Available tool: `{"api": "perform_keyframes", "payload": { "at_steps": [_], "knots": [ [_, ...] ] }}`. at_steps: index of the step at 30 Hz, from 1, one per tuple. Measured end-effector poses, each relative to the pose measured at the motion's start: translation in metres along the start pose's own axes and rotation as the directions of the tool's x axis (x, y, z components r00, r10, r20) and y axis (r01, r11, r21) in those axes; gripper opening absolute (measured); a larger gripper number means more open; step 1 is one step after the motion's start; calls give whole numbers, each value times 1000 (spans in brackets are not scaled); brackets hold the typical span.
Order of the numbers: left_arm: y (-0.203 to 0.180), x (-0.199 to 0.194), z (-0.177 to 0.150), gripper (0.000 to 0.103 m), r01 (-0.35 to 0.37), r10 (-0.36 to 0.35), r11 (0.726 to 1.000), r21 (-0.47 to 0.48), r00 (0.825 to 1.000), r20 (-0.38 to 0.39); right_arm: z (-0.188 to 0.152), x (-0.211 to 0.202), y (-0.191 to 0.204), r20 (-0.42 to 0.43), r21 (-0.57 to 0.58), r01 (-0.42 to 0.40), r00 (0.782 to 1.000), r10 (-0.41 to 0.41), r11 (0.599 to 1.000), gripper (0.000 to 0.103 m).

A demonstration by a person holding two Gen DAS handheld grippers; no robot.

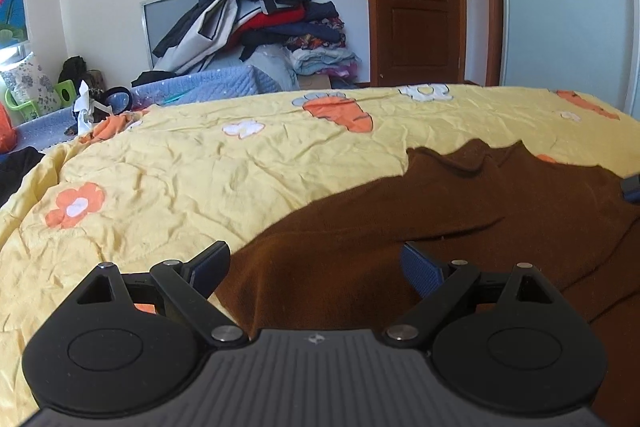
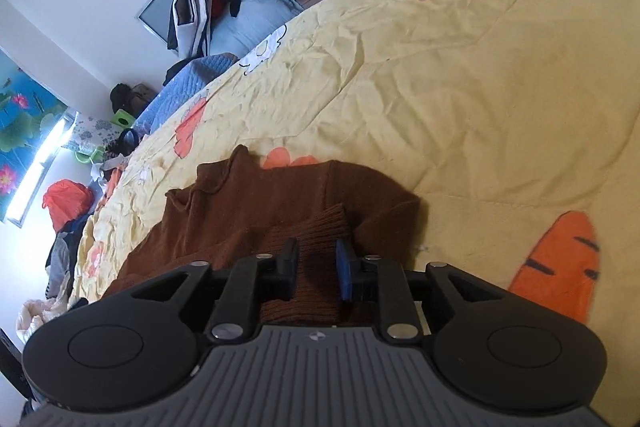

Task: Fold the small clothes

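Lying partly folded on the yellow carrot-print quilt (image 1: pixel 240 163), the brown knitted sweater (image 1: pixel 400 219) needs further folds; left tool (image 1: pixel 316 267) gapes wide, right tool (image 2: pixel 316 267) slightly apart astride its ribbed cuff (image 2: pixel 316 227).

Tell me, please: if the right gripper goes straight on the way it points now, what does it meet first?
Probably the ribbed cuff of the brown sweater, lying between the right gripper's slightly parted jaws; depth is unclear. Beyond lies the yellow bedspread.
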State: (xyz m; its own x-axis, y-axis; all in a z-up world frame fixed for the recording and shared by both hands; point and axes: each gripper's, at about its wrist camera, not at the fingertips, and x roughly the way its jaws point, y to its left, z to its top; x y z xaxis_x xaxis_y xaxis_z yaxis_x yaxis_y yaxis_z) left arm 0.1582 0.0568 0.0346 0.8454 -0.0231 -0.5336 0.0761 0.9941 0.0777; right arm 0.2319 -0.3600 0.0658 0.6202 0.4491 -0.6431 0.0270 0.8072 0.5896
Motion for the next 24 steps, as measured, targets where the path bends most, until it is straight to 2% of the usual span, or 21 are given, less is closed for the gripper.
{"api": "perform_keyframes", "payload": {
  "at_steps": [3, 4, 5, 13, 14, 15, 16, 19, 21, 23, 24],
  "knots": [
    [0, 1, -2, 93, 4, -4, 1000, 0, 1000, -4, 2, -4, 3, 25, 3, -9, 1000, 9, 1000, 39],
    [0, 1, -2, 93, 3, -3, 1000, -2, 1000, -6, 3, -6, 4, 33, 3, -6, 999, 6, 1000, 48],
    [0, 1, -2, 93, 1, -1, 1000, -3, 1000, -8, 4, -8, 3, 39, 2, -2, 999, 2, 1000, 50],
    [0, 6, -7, 93, -2, 2, 1000, -9, 1000, -31, 4, 3, -3, 6, 18, -2, 1000, 1, 1000, 48],
    [-1, 6, -7, 93, -3, 3, 1000, -8, 999, -32, 4, 4, -2, 3, 18, -9, 1000, 9, 1000, 42],
    [-2, 6, -7, 93, -3, 3, 1000, -9, 1000, -31, 5, 7, 0, -5, 13, -10, 1000, 10, 1000, 30],
    [-2, 5, -7, 93, -3, 2, 1000, -10, 1000, -27, 4, 10, 1, -27, 9, -9, 1000, 9, 1000, 14],
    [1, -2, -1, 93, 7, -7, 1000, -17, 1000, -1, 2, -1, 12, 20, -68, -3, 1000, 4, 998, 13],
    [3, -5, 3, 93, 14, -14, 1000, -16, 1000, 13, 5, -16, 7, 68, -62, -9, 998, 14, 998, 13],
    [4, -1, 4, 93, 13, -13, 1000, -7, 1000, 6, 5, -12, -8, 50, -48, 68, 997, -66, 997, 12],
    [5, 3, 4, 93, 5, -5, 1000, -2, 1000, -7, 3, -8, -16, 27, -31, 65, 998, -64, 997, 12]
  ]
}}
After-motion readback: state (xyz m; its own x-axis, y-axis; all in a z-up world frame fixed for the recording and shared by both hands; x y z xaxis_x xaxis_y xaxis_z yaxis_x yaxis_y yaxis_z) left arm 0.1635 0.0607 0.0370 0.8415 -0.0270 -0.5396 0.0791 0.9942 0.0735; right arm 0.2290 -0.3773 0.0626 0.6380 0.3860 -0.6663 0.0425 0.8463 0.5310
